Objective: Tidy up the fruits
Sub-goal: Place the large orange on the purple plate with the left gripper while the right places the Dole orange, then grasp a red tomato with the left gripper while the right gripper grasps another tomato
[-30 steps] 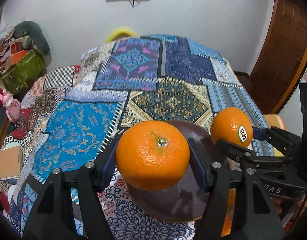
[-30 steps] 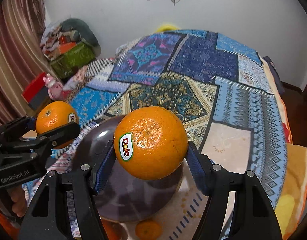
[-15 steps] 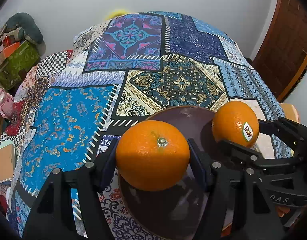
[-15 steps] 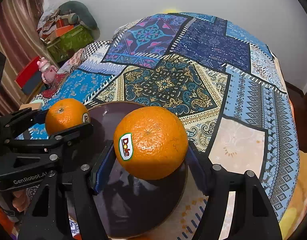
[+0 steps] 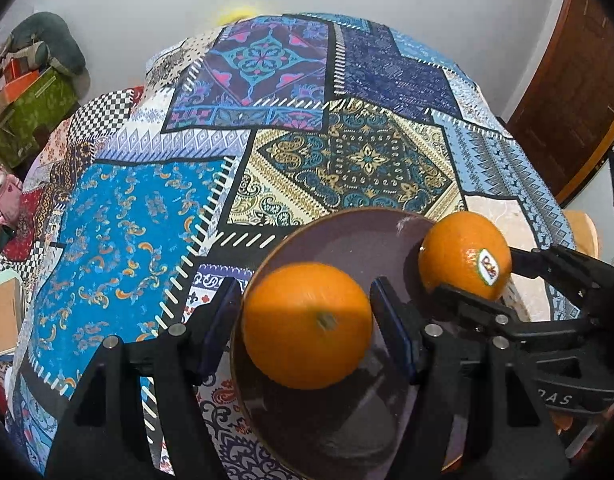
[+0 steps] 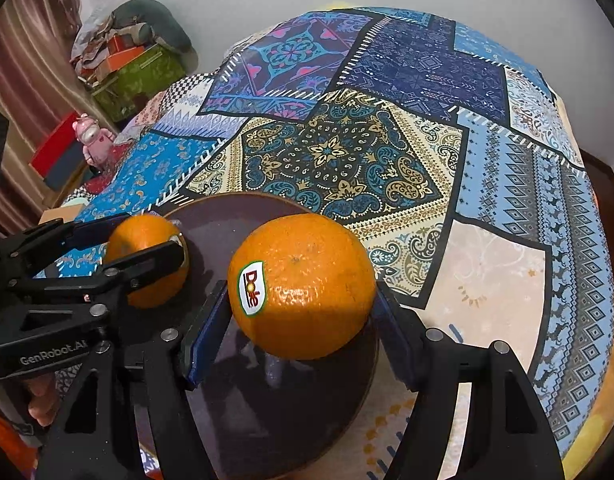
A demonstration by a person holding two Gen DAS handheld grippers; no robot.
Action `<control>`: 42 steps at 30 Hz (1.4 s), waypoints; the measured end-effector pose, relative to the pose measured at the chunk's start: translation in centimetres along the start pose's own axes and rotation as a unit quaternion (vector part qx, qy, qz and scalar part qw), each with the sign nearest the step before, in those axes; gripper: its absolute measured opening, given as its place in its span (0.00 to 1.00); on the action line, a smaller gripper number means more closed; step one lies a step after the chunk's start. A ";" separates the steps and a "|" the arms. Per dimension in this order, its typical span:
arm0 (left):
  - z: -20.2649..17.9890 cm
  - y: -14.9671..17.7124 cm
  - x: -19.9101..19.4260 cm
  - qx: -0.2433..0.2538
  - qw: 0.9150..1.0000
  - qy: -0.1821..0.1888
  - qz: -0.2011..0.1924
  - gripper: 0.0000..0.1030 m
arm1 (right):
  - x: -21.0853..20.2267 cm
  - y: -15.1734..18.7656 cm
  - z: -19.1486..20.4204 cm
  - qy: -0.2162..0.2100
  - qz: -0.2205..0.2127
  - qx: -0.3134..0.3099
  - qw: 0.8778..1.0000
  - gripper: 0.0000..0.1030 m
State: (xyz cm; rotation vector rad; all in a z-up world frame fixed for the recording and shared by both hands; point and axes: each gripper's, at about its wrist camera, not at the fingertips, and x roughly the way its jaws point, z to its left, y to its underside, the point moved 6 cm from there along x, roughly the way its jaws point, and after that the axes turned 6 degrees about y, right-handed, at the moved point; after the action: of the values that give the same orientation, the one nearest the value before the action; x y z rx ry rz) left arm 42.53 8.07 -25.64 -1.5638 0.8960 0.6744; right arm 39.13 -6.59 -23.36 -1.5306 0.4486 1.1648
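From the left wrist view, my left gripper [image 5: 307, 326] was clamped on a plain orange [image 5: 307, 326], held just above the near half of the dark plate [image 5: 339, 232]; beyond it, the right gripper [image 5: 467, 258] gripped the stickered orange [image 5: 465, 254] over the plate's right edge. From the right wrist view, the stickered orange [image 6: 303, 286] sat pinched between my right gripper's [image 6: 303, 286] pads above the plate [image 6: 227, 208], the plain orange [image 6: 147, 260] to its left. I judged neither fruit released yet: both placements remained, and the plate held nothing else.
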 end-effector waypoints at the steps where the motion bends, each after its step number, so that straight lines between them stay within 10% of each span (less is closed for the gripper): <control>1: -0.1 -0.1 -0.2 0.002 1.000 -0.002 -0.004 0.64 | -0.1 0.0 0.0 -0.001 0.000 0.000 1.000 0.65; 25: -4.9 2.0 -14.0 0.048 0.994 0.004 -0.097 0.72 | -14.1 2.4 -2.2 0.055 -0.123 -0.011 0.991 0.66; 42: -8.9 9.7 -14.5 0.057 0.996 0.019 -0.060 0.78 | -16.0 12.3 -5.4 0.064 -0.090 0.044 0.993 0.66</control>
State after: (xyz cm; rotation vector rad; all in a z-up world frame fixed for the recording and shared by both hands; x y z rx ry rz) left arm 26.10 1.45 -17.39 -1.5195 0.8474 0.5018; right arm 24.66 -20.20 -16.83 -1.5404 0.4319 0.9007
